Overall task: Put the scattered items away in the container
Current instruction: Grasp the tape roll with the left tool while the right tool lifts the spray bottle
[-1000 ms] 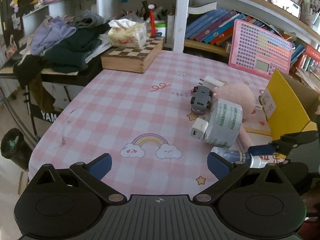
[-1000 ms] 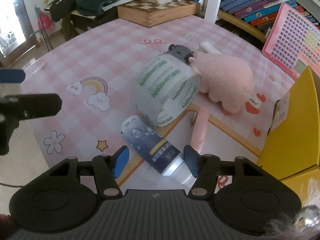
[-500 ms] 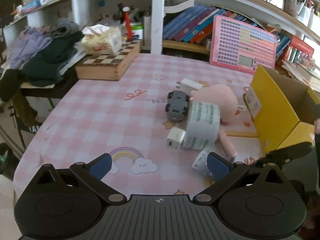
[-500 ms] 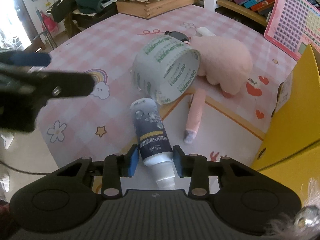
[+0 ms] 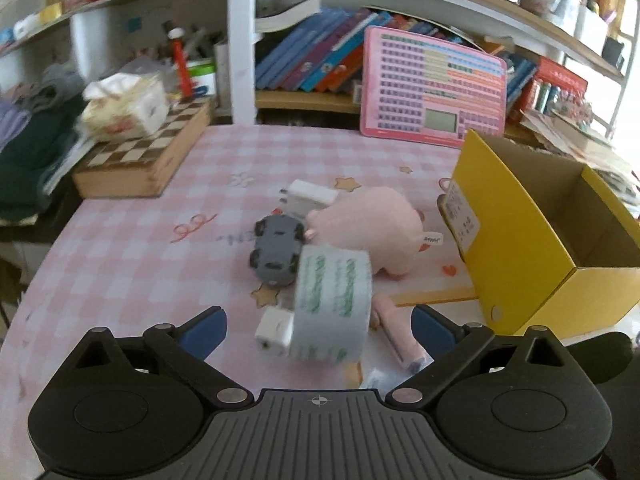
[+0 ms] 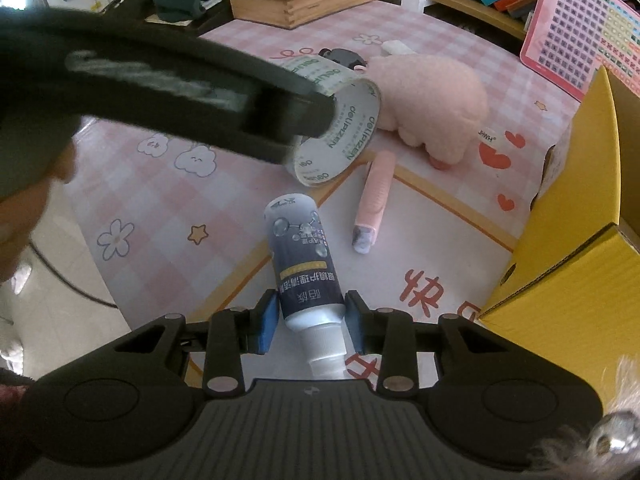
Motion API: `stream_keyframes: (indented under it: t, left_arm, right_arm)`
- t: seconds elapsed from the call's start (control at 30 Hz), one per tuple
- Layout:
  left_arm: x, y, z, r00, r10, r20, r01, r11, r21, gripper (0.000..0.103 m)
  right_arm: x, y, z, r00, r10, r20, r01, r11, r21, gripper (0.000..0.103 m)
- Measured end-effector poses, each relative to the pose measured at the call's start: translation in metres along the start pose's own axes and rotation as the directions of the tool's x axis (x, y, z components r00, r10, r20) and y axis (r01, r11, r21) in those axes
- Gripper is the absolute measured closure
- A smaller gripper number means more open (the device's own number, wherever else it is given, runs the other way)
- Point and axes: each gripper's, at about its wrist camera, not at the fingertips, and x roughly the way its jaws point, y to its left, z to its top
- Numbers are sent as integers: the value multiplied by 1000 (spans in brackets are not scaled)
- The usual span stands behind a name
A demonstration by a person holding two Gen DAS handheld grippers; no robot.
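Yellow cardboard box [image 5: 516, 240] stands open at right. Pink plush [image 5: 368, 232] lies mid-frame, the tape roll [image 5: 332, 304] below it between the left gripper [image 5: 318, 328]'s wide-apart jaws. Lower centre, the right gripper [image 6: 310, 316] clamps the dark bottle [image 6: 304, 256].

Dark-labelled bottle [image 6: 306, 268] clamped neck-end between right tongs [image 6: 311, 322]; tape roll [image 6: 340, 120], pink pen [image 6: 374, 200], plush pig [image 6: 432, 100] ahead; open yellow box [image 6: 576, 216] to the right.

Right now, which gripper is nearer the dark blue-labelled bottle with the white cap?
Right. The right gripper is clamped on the dark blue-labelled bottle near its cap; the left gripper hangs open above the tape roll, apart from the bottle.
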Motion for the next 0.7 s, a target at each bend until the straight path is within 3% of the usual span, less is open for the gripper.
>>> stream_keyframes:
  t: [0.23, 0.53, 0.7]
  left_arm:
    - [25, -4, 10, 999, 16, -35, -14, 998, 55, 16]
    - [42, -8, 15, 997, 20, -80, -14, 997, 76, 37]
    - [46, -8, 14, 995, 10, -104, -3, 997, 73, 59]
  right_arm:
    - [1, -2, 3, 1000, 19, 9, -19, 1000, -4, 68]
    - [8, 1, 13, 999, 34, 16, -34, 999, -31, 67]
    - [9, 1, 12, 999, 32, 7, -31, 999, -36, 68]
